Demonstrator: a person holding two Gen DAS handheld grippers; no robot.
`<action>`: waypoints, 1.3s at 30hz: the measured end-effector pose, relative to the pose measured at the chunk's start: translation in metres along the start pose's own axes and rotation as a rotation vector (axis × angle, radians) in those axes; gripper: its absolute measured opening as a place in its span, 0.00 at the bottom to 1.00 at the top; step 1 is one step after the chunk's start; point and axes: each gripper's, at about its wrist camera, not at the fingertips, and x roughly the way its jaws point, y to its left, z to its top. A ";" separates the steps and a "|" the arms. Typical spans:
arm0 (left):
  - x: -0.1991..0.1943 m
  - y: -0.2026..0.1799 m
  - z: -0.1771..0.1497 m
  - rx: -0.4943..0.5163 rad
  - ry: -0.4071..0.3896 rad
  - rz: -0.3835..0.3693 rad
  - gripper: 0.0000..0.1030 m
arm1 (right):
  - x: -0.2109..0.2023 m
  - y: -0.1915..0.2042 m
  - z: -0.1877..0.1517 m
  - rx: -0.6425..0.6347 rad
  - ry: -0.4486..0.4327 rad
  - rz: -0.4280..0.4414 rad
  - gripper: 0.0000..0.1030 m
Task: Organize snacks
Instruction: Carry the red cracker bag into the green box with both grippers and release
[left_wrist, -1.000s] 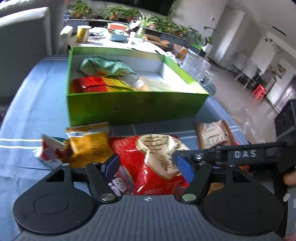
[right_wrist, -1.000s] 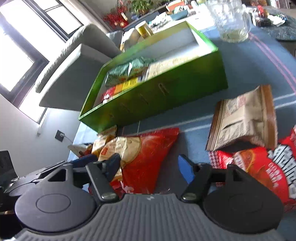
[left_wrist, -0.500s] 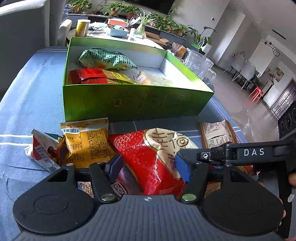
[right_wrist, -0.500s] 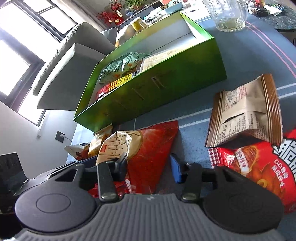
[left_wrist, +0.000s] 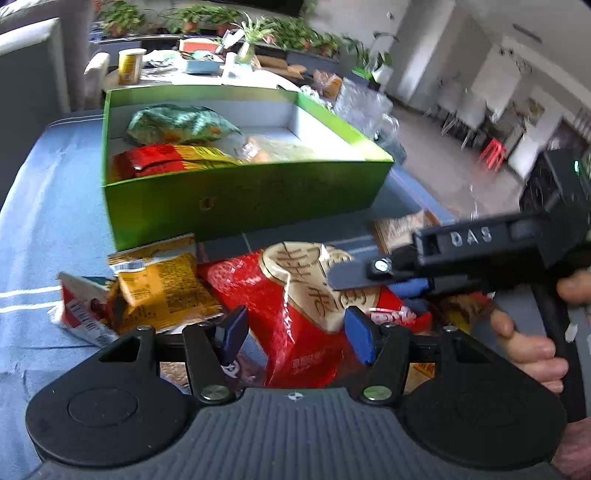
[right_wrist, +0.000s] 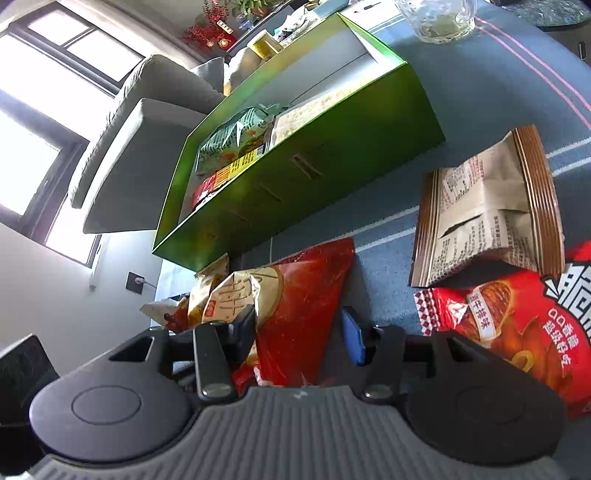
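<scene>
I had both tongs wide around the red bag (left_wrist: 295, 314): left gripper (left_wrist: 295, 330), right gripper (right_wrist: 301, 334) (neither pinching). The green box (left_wrist: 240, 199) sat at twelve o'clock.

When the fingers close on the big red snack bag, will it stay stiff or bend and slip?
The big red snack bag will probably bend, since its film is already creased and folded. Its glossy surface may slip between the right gripper fingers. It looks puffed, so it is likely light for its size.
</scene>
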 end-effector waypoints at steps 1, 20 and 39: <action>0.004 -0.003 0.000 0.010 -0.004 0.012 0.58 | 0.003 0.003 0.000 -0.010 0.002 0.001 0.49; -0.030 -0.046 0.013 0.132 -0.166 -0.022 0.49 | -0.024 0.036 -0.009 -0.136 -0.099 0.030 0.49; -0.014 -0.051 0.091 0.181 -0.293 -0.015 0.50 | -0.047 0.054 0.057 -0.213 -0.265 0.031 0.49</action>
